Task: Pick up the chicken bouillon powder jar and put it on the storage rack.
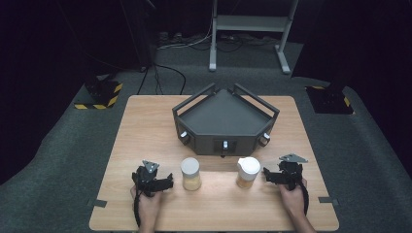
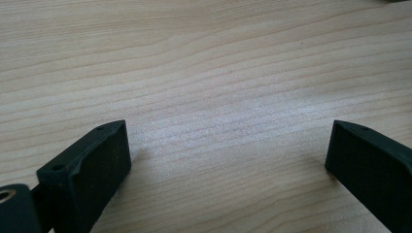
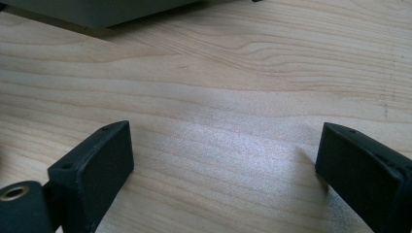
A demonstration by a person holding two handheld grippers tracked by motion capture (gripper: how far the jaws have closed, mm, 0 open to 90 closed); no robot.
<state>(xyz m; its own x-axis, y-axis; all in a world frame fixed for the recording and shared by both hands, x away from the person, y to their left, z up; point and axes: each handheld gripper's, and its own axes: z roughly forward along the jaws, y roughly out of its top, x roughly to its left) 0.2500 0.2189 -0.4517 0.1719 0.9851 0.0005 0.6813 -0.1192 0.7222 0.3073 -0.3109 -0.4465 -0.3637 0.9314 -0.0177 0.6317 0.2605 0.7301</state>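
Your left gripper (image 1: 167, 182) and right gripper (image 1: 266, 174) rest on the bench (image 1: 145, 126), jaws apart and empty, flanking the two jars (image 1: 190, 173) before the tray (image 1: 223, 116), poised to grasp.

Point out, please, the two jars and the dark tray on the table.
Left jar (image 1: 191, 174), high view, on its side wall.
Right jar (image 1: 248, 172), high view, on its body below the lid.
Tray (image 1: 203, 142), high view, on its front wall.
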